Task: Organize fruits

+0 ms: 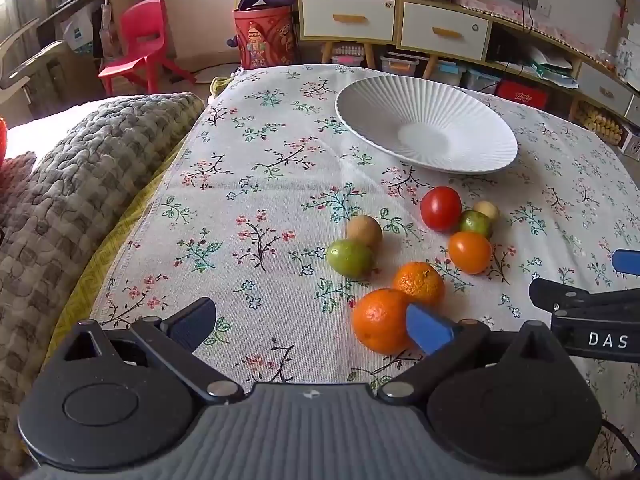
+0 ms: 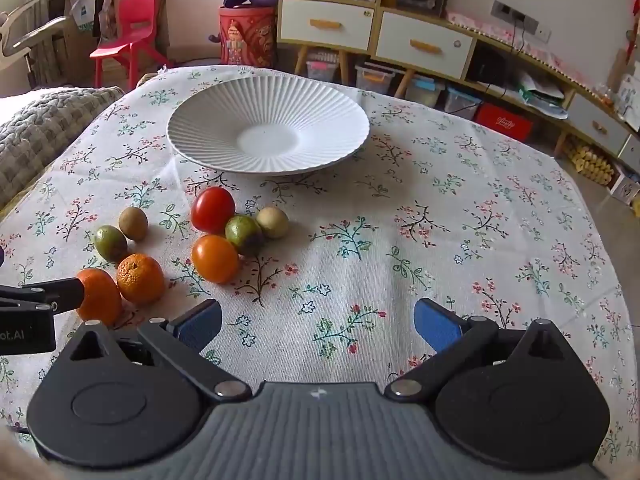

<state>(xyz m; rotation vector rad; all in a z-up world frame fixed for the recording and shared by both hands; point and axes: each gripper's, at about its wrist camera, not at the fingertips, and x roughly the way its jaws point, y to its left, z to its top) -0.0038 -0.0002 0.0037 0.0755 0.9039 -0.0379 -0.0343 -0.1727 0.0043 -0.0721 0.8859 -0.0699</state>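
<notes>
My left tongs [image 1: 316,326] are spread, a mandarin [image 1: 380,320] at their 1 o'clock touching the blue pad. My right tongs [image 2: 318,326] are spread too; the fruits lie on the surface at 10 o'clock, white plate [image 2: 192,120] at 12.

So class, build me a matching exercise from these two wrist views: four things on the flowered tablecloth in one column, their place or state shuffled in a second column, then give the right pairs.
Column one:
1. white ribbed plate
2. red tomato
3. nearest orange
4. left gripper

Column two:
A. touching a blue finger pad
B. jaws open, nothing held
C. holds no fruit, at the far side of the cloth
D. of all the fruit, lies closest to the plate

Pairs: 1-C, 2-D, 3-A, 4-B
</notes>
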